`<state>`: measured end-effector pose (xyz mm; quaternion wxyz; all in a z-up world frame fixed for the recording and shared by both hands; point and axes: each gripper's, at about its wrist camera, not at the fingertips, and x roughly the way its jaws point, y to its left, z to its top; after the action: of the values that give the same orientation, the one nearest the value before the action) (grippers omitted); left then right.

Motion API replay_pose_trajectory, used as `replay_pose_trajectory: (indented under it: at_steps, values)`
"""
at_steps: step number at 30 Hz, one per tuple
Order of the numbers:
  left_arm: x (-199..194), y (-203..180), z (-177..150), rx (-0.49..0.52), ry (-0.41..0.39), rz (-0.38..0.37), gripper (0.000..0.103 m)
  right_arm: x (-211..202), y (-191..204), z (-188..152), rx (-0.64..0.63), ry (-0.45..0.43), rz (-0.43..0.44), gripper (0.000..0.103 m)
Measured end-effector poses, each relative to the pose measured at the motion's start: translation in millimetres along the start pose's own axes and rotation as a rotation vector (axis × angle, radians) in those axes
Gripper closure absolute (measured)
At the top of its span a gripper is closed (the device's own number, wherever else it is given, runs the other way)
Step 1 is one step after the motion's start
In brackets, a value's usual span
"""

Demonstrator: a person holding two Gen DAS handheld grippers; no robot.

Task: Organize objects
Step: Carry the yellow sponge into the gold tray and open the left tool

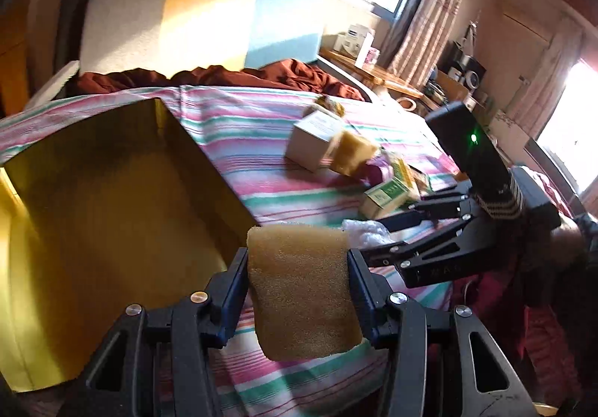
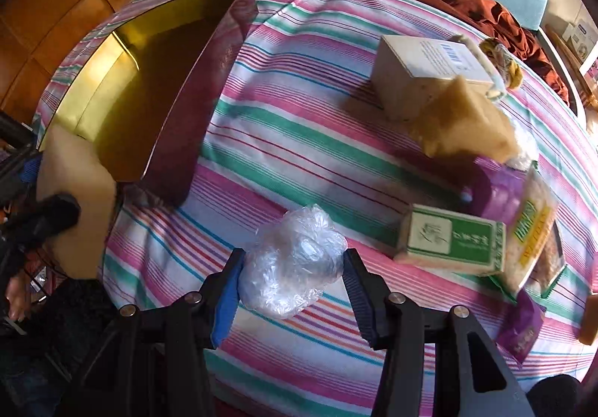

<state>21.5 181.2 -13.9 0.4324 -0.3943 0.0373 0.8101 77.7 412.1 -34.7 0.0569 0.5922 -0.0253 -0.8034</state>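
My left gripper (image 1: 298,267) is shut on a tan foam sponge (image 1: 301,290) and holds it above the striped bedsheet, just right of an open gold-lined box (image 1: 112,200). The box also shows in the right wrist view (image 2: 149,88), with the held sponge (image 2: 80,200) at its near corner. My right gripper (image 2: 293,267) has its jaws around a crumpled clear plastic bag (image 2: 295,260) lying on the sheet; both pads touch its sides. The right gripper also shows in the left wrist view (image 1: 377,234), with the bag (image 1: 364,232) at its tips.
On the sheet to the right lie a white carton (image 2: 418,73), a second tan sponge (image 2: 463,125), a green-and-white box (image 2: 448,239), a yellow-green packet (image 2: 530,237) and purple packets (image 2: 501,189). A brown blanket (image 1: 231,75) and headboard (image 1: 202,17) lie beyond.
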Motion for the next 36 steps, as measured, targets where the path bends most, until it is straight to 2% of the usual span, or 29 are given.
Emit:
replay_pose_trajectory:
  at_steps: [4, 7, 11, 15, 18, 24, 26, 27, 36]
  values:
    - [-27, 43, 0, -0.065, -0.035, 0.154, 0.052, 13, 12, 6, 0.034, -0.052, 0.050, 0.051]
    - [-44, 77, -4, -0.122, -0.036, 0.279, 0.051, 20, 28, 5, 0.023, -0.080, 0.032, 0.053]
    - [-51, 114, -14, -0.169, 0.004, 0.449, 0.051, 21, 30, 8, 0.000, -0.094, 0.002, 0.056]
    - [-43, 136, -28, -0.214, 0.061, 0.544, 0.051, 39, 35, 23, -0.011, -0.103, -0.022, 0.061]
    - [-38, 144, -35, -0.224, 0.087, 0.567, 0.050, 43, 35, 27, -0.011, -0.104, -0.029, 0.062]
    - [-40, 145, -44, -0.229, 0.076, 0.585, 0.046, 53, 36, 35, -0.015, -0.107, -0.036, 0.063]
    - [-40, 142, -42, -0.216, 0.071, 0.603, 0.038, 53, 36, 35, -0.016, -0.107, -0.036, 0.063]
    - [-41, 140, -42, -0.210, 0.067, 0.610, 0.035, 53, 36, 35, -0.016, -0.107, -0.036, 0.063]
    - [-59, 136, -35, -0.228, -0.014, 0.618, 0.035, 56, 36, 37, -0.019, -0.108, -0.041, 0.063]
